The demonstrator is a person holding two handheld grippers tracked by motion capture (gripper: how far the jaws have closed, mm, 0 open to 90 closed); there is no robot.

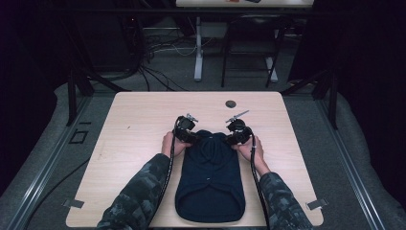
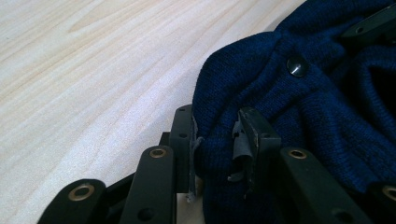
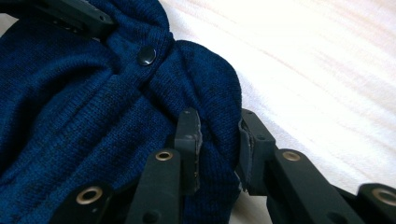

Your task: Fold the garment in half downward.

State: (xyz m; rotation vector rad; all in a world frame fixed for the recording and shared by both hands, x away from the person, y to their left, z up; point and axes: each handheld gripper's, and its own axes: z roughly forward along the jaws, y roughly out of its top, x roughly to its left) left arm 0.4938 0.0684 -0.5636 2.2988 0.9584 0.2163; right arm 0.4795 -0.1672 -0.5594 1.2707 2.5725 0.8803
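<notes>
Navy knitted garment [image 1: 209, 177] lies flat on the pale wood worktop [image 1: 134, 124] near the person's edge, and both the left tongs [image 2: 219, 140] and the right tongs [image 3: 219, 140] are clamped onto folds of its far end, either side of a dark button [image 2: 297, 66].

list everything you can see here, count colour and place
dark blue knitted garment: one, navy, flat at table centre, far end gathered
round black button: one, black, on the garment's gathered end
small round dark disc: one, dark, far side of table
light wooden table: one, pale wood, under everything
left gripper: one, black, shut on the garment's far left corner
right gripper: one, black, shut on its far right corner
camouflage sleeves: two, grey-green, entering from bottom
</notes>
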